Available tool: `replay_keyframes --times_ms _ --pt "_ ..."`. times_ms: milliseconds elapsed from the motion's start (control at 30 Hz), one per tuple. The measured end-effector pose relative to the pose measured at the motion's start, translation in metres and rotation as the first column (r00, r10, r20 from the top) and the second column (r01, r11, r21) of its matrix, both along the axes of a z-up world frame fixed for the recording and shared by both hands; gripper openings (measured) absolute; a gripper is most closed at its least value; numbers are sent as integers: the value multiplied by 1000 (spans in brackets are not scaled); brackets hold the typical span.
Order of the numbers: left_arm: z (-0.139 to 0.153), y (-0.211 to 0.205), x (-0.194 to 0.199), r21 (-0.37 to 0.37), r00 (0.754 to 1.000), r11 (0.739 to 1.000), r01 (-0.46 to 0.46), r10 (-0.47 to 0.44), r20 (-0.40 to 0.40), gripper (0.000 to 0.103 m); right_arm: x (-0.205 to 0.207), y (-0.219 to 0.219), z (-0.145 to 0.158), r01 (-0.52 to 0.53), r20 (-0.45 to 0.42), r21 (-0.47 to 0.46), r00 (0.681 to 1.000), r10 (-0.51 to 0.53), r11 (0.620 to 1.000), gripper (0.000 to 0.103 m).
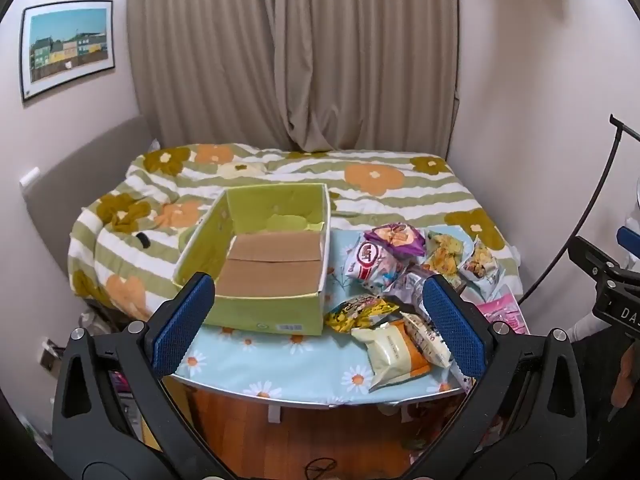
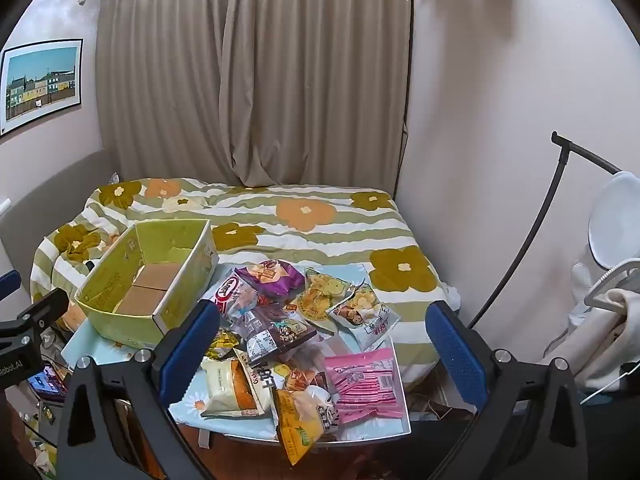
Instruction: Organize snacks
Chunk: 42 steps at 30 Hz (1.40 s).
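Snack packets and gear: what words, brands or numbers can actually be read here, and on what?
"DA", cut off: black device at the right edge of the left view.
"Robot.AI", start cut off: black device at the left edge of the right view.
Green box: barcode label, digits too small.
Snack packets: print too blurred to read.

left gripper [image 1: 318, 324] spread wide, right gripper [image 2: 322, 344] spread wide

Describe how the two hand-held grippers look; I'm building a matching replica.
Each hand-held gripper, left and right, has a black frame with triangular cut-outs and silver screws, ending in two fingers faced with textured blue pads. The left one's body, seen from the right camera, bears white lettering. No sleeves or cables on them are visible.
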<state>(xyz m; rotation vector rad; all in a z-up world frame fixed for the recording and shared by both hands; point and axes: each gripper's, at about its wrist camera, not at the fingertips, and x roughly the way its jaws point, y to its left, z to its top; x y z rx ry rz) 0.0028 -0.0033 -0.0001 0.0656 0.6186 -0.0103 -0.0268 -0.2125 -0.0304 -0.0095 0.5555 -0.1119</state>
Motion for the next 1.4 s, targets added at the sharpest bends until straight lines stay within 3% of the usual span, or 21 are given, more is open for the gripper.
replay_keyframes --times_ms 67,167,1400 --pt "0 5 1 -43 1000 999 1 0 15 103 0 0 0 1 -2 1 1000 -1 1000 103" --pt "0 4 3 -47 1000 999 5 -4 17 103 1 1 -1 2 -3 5 1000 -2 1000 103" --pt "1 4 1 -27 1000 1000 9 -9 29 103 -1 4 0 2 4 18 1000 -2 1000 103"
